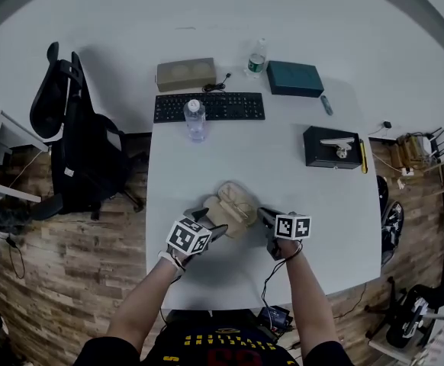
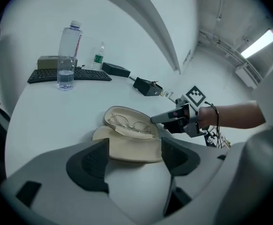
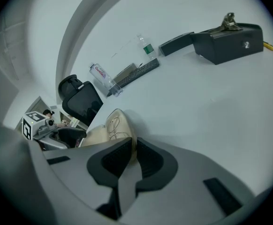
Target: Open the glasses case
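The beige glasses case (image 1: 233, 204) lies open on the white table (image 1: 283, 181). A pair of thin wire glasses (image 2: 132, 124) rests in its raised far half. My left gripper (image 1: 209, 221) is at the case's left end. In the left gripper view the near half of the case (image 2: 132, 149) fills the gap between the wide-set jaws, touching both pads. My right gripper (image 1: 262, 216) is at the case's right end, with its jaws nearly together. In the right gripper view a thin edge of the case (image 3: 110, 128) runs into the narrow gap between them.
A clear water bottle (image 1: 195, 119) and a black keyboard (image 1: 209, 107) stand beyond the case. A black box (image 1: 331, 147) sits at the right, with a teal box (image 1: 294, 78) and a small bottle (image 1: 257, 58) further back. An office chair (image 1: 77, 143) stands left of the table.
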A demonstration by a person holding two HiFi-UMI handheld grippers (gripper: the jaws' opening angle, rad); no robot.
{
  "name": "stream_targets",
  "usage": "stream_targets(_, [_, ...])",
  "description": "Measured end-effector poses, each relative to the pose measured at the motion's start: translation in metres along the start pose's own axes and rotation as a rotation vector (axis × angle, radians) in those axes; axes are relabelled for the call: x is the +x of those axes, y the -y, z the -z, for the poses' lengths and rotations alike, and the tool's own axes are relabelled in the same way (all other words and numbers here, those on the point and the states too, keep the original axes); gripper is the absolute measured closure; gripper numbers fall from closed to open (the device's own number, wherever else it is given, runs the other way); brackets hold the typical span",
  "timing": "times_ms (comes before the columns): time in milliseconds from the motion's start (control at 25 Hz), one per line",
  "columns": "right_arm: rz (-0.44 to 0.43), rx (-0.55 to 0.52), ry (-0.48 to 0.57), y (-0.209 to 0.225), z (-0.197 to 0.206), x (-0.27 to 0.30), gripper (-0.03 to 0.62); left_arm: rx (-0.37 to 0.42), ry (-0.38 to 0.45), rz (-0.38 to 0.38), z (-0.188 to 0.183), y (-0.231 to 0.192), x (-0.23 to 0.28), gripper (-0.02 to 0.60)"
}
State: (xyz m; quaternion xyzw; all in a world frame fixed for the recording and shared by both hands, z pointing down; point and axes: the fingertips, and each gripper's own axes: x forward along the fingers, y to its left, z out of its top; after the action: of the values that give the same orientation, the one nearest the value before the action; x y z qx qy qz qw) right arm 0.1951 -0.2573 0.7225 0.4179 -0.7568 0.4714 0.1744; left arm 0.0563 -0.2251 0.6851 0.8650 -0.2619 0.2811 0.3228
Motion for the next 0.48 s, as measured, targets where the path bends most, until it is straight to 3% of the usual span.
stream_targets(280, [0.001, 0.073, 0.018, 0.000, 0.005, -0.001, 0.548, 0.139, -0.039, -0.111, 0.008, -0.004, 0.010, 0.225])
stream_targets(480, [0.017, 0.073, 0.013, 0.000, 0.004, -0.001, 0.546, 0.194, -0.055, -0.107, 0.011, -0.001, 0.022, 0.225])
